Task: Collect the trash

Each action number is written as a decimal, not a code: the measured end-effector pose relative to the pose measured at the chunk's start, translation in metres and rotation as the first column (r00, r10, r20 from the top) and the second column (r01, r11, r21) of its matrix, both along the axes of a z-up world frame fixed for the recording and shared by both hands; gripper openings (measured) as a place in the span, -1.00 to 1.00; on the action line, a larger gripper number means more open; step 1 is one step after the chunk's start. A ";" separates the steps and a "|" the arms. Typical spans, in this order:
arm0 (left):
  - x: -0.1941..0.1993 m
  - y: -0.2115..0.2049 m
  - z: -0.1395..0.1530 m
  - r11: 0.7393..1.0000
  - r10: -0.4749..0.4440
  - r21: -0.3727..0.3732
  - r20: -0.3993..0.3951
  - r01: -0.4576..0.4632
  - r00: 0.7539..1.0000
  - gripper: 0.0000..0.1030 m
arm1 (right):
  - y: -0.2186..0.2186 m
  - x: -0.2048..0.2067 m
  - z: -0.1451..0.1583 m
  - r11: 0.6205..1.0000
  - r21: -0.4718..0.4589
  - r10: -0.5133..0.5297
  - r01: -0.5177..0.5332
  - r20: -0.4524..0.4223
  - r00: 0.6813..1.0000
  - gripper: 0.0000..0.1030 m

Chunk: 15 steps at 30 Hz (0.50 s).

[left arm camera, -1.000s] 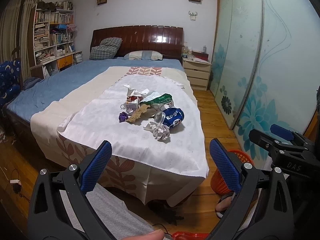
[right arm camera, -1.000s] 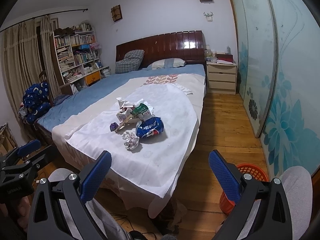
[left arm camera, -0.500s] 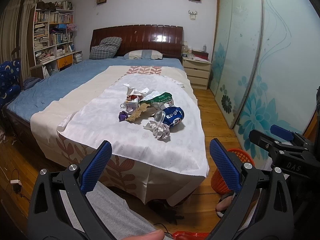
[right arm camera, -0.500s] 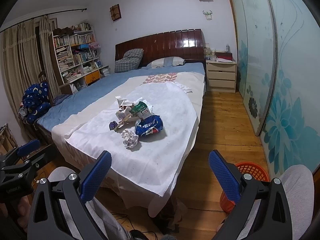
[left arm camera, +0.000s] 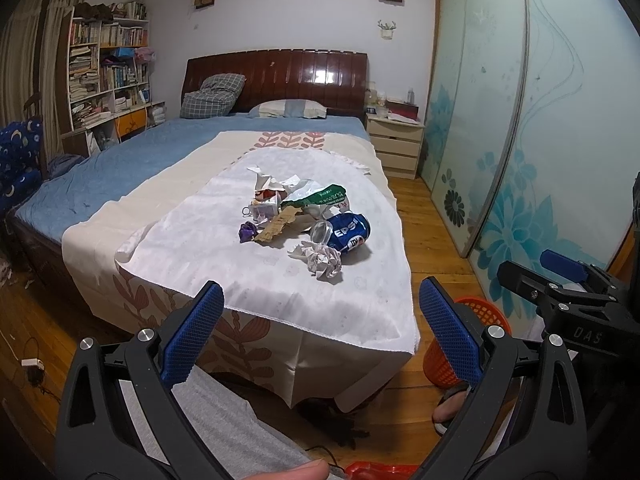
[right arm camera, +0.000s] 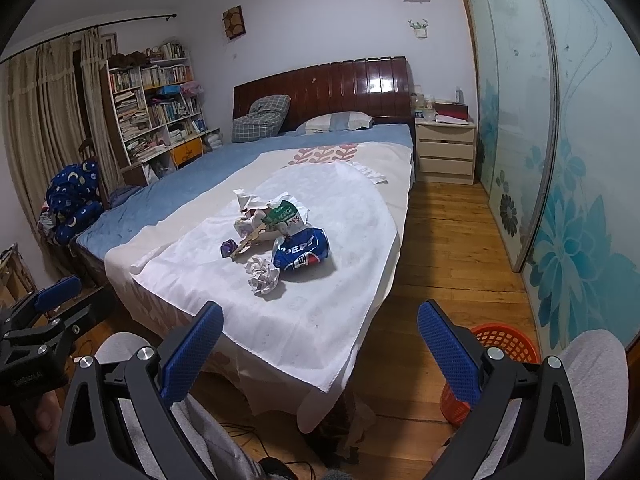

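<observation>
Left gripper [left arm camera: 320, 336] and right gripper [right arm camera: 320, 354], jaws of both spread wide and holding nothing, short of the bed [left arm camera: 120, 176]. Trash pile at 12 o'clock on the white cloth [left arm camera: 280, 280]: crushed Pepsi can [right arm camera: 302, 254], crumpled paper ball [right arm camera: 262, 274], green wrapper [right arm camera: 282, 214], a small purple scrap [left arm camera: 248, 232], possibly foil. Orange basket [right arm camera: 504, 338] on the floor at 4 o'clock.

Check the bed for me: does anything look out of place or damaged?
Yes. A pile of litter sits on the white cloth covering the bed: a dented blue Pepsi can on its side, a crumpled white paper ball, a torn brown cardboard scrap and a green-and-white wrapper. Both grippers are open and empty.
</observation>
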<state>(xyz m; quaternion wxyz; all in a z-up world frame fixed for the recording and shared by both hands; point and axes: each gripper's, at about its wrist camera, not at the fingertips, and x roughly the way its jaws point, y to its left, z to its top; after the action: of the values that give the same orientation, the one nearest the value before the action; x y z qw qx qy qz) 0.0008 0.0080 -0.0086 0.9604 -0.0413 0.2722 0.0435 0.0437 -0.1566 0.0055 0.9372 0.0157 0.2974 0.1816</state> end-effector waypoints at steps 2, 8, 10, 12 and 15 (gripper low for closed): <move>0.000 0.000 -0.001 1.000 0.001 0.000 -0.001 -0.001 1.000 0.89 | 0.001 0.001 0.000 1.000 0.000 0.003 -0.003 0.000 1.000 0.87; -0.001 0.000 -0.001 1.000 0.001 -0.001 -0.002 -0.001 1.000 0.89 | 0.003 0.001 -0.001 1.000 -0.003 0.002 -0.002 -0.001 1.000 0.87; 0.001 -0.001 0.000 1.000 0.002 -0.003 -0.004 -0.002 1.000 0.89 | 0.004 0.001 -0.002 1.000 -0.002 0.002 -0.002 -0.004 1.000 0.87; 0.001 0.000 -0.001 1.000 0.003 -0.003 -0.006 -0.003 1.000 0.89 | 0.004 0.001 -0.003 1.000 -0.002 0.001 -0.001 -0.006 1.000 0.87; 0.002 0.000 -0.001 1.000 0.002 -0.004 -0.010 -0.002 1.000 0.89 | 0.005 0.001 -0.004 1.000 -0.004 0.001 -0.001 -0.010 1.000 0.87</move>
<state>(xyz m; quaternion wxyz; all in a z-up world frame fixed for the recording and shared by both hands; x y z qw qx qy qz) 0.0032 0.0078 -0.0097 0.9589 -0.0431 0.2768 0.0443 0.0445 -0.1517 0.0014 0.9357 0.0147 0.3022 0.1816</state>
